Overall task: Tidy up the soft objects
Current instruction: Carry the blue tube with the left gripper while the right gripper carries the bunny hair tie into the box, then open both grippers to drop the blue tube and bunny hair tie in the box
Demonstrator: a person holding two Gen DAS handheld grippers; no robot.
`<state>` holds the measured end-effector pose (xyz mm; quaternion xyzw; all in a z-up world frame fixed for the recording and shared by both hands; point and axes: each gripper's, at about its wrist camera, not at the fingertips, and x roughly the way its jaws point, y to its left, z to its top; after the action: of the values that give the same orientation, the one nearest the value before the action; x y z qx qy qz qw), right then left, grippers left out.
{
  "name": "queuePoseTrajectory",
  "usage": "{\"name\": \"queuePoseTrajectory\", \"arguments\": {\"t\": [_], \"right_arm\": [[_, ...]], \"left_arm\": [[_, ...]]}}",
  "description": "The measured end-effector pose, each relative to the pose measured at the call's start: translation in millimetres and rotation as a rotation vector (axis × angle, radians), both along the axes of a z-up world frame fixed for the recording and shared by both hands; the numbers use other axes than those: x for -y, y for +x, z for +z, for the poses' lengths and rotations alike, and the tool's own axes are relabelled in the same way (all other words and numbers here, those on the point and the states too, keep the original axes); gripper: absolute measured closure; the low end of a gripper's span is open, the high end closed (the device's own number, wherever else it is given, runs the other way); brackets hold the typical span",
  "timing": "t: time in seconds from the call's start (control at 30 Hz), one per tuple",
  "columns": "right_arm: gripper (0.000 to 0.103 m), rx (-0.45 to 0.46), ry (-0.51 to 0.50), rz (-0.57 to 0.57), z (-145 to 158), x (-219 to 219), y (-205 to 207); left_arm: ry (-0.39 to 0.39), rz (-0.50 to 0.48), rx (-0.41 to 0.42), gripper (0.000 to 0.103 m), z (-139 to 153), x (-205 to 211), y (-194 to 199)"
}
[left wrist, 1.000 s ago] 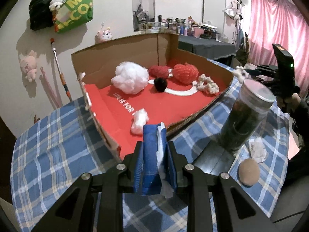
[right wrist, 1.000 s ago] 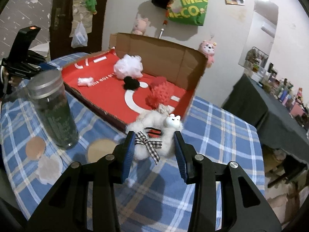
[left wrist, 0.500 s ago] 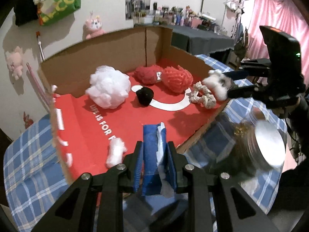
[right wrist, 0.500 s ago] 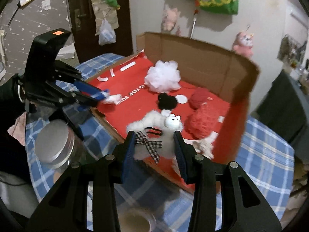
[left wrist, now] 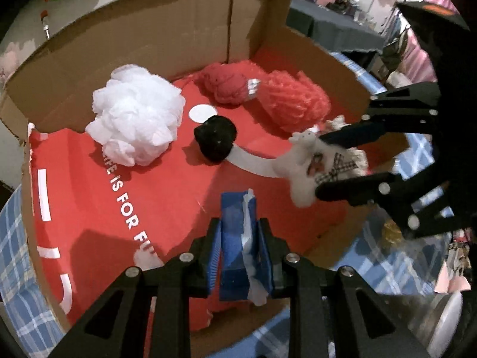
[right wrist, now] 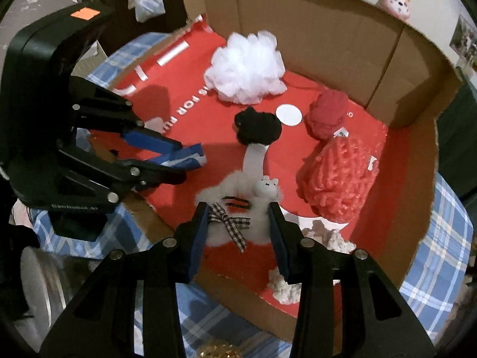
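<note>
Right view alone shows rope scraps [right wrist: 286, 286] at the box [right wrist: 414, 137] front edge; right hand-held gripper [right wrist: 238, 232] clamps the white plush [right wrist: 235, 191], left hand-held gripper [left wrist: 238, 250] pinches the blue packet [left wrist: 234, 238], both now over the box instead of the surface

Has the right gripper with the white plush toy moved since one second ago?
Yes. The right gripper, shut on the white plush toy, has moved forward from the checked cloth to above the red floor of the cardboard box.

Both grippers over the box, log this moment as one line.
left gripper: holds blue packet | right gripper: holds white plush | both over red box
</note>
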<state>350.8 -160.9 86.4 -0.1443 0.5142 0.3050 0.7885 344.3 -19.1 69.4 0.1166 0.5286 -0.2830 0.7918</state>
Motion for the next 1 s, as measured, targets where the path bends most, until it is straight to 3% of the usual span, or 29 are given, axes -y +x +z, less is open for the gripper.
{"name": "queuePoseTrajectory", "arguments": {"t": [0.33,0.87,0.93,1.0], "right_arm": [[0.064,-0.029,-0.067,0.004,-14.7,-8.1,9.4],[0.060,-0.058,-0.111,-0.009,-30.7,-18.3,20.4],[0.055,-0.051,-0.115,-0.007,-30.5,-18.2,21.2],[0.050,-0.044,-0.122,-0.007,-29.8,-18.3,19.1]], "left_arm": [[0.062,0.037,-0.024,0.077,-17.5,8.0,15.9],[0.066,0.058,-0.019,0.074,-16.7,13.7,20.3],[0.063,0.060,-0.018,0.061,-16.0,12.8,19.8],[0.062,0.064,-0.012,0.056,-13.9,11.9,19.9]]}}
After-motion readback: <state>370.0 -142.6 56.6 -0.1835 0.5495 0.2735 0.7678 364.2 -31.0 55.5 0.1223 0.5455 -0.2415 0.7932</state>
